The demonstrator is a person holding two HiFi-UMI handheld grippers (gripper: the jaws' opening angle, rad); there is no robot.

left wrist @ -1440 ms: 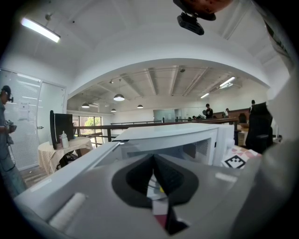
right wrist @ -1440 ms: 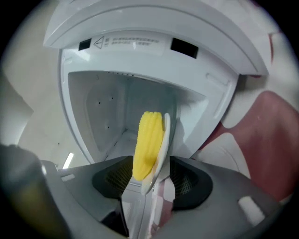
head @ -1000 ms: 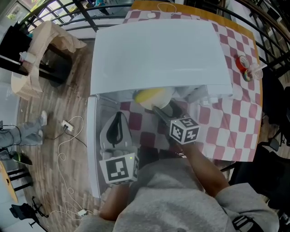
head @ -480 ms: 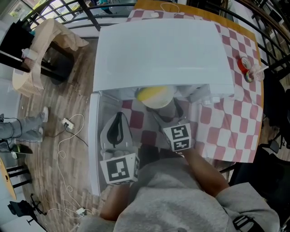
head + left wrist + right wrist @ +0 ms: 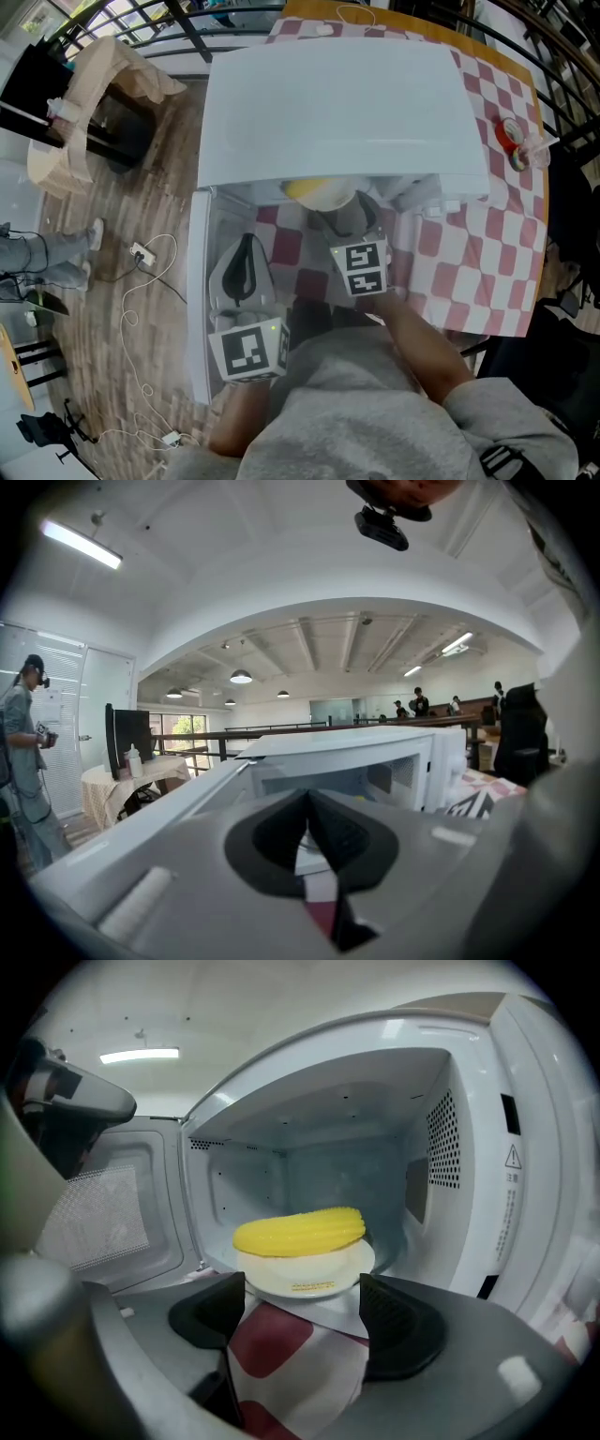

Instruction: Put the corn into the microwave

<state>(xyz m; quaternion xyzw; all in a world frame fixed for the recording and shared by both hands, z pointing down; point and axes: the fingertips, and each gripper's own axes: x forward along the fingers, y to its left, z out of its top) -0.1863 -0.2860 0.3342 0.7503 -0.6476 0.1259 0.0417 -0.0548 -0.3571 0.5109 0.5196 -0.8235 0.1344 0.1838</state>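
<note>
Corn [image 5: 300, 1230] moved in beyond just-opened, empty right tool [image 5: 302, 1299].

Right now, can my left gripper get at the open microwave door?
Probably yes: the door stands open just left of the left gripper, with nothing between them; its jaws are shut, though.

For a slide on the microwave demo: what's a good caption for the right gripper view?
Yellow corn on a white plate just inside the open microwave, its door swung left.
</note>
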